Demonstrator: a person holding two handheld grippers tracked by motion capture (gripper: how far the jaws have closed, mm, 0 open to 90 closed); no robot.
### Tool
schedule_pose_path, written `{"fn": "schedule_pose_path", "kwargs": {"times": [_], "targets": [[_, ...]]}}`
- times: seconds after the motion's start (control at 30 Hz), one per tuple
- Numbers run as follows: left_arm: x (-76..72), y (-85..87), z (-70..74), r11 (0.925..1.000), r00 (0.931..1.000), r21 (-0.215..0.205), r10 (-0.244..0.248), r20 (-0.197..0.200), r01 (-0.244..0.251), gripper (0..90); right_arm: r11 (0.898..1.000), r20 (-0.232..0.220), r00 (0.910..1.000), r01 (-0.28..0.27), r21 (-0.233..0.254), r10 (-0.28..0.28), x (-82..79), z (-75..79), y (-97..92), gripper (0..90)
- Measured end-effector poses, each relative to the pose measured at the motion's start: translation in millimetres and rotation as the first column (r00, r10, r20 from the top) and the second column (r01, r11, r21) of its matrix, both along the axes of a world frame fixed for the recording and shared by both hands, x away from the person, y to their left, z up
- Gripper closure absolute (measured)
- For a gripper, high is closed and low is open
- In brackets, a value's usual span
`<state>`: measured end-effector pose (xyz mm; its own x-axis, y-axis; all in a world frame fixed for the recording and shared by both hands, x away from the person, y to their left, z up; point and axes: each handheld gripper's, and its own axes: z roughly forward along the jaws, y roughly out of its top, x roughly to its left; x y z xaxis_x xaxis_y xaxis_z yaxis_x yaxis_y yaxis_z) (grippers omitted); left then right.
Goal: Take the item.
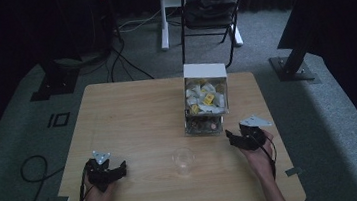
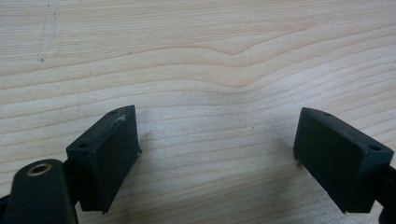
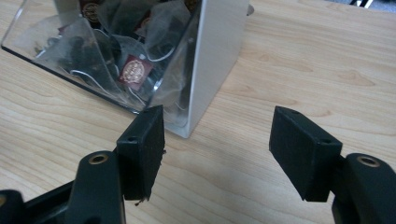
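Clear-fronted tea bag dispenser stands upright on the wooden table, right of centre, stocked with tea bags in its lower compartment. It lies ahead and to the left of the right gripper, near but apart; the jaws stand parted with nothing between them. An empty glass sits between both hands. The left gripper rests well apart, jaws wide, empty. The right hand is the nearer.
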<state>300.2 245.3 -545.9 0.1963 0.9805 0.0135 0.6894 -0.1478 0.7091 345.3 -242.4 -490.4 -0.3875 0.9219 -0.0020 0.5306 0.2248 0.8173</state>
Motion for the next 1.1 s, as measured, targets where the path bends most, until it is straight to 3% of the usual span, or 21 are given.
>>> {"fn": "schedule_pose_path", "kwargs": {"times": [1.1], "targets": [[0.0,0.0,0.0,1.0000,1.0000,0.000,0.000,0.000,0.000,14.9,0.993,0.045,0.9916,-0.121,-0.001,0.121,-5.7,12.7,25.2,41.0]]}}
